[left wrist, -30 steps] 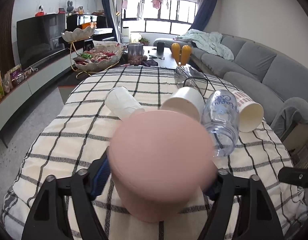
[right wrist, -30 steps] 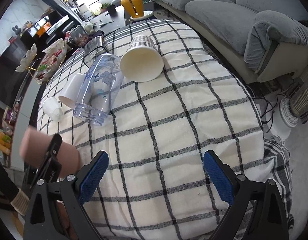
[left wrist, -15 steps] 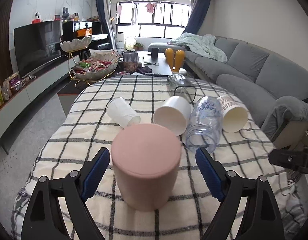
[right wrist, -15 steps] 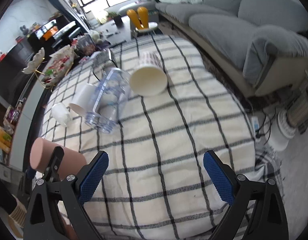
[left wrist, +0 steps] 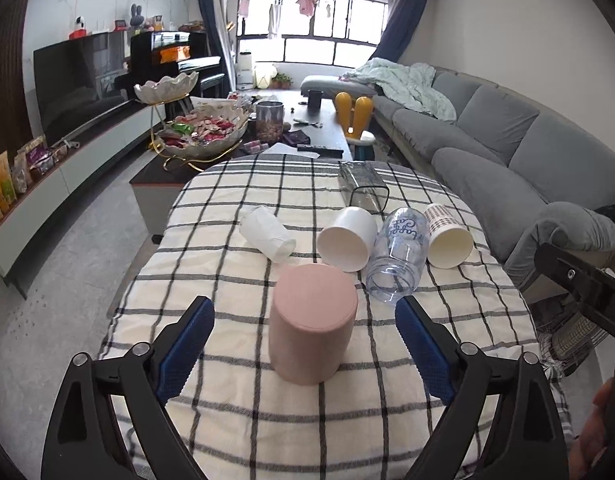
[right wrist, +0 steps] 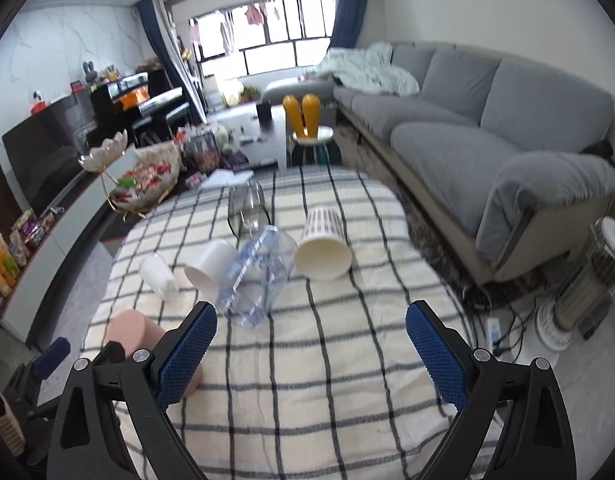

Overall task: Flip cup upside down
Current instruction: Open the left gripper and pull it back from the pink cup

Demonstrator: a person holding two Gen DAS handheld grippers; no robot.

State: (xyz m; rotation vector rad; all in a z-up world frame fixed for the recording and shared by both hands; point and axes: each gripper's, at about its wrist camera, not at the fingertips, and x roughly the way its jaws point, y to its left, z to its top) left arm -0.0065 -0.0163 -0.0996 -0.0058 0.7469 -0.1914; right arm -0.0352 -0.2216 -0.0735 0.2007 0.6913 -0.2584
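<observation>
The pink cup (left wrist: 312,322) stands upside down on the counter (left wrist: 243,408). Left gripper (left wrist: 303,344) fingers gape wide around it, untouching. Right gripper (right wrist: 311,354), at 3 o'clock, is wide open, holding nothing

Table draped in a checked cloth (left wrist: 235,400). Upside-down pink cup (left wrist: 312,322) stands between the left gripper's (left wrist: 303,350) fingers; beyond it lie five vessels — white cup (left wrist: 267,232), white mug (left wrist: 347,238), clear bottle (left wrist: 397,256), patterned paper cup (left wrist: 447,236), and, apparently, a glass jug (left wrist: 361,188).

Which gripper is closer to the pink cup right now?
Left. The left gripper is open with the pink cup standing between its fingers, untouched. The right gripper is off to the cup's right, over bare tablecloth.
</observation>
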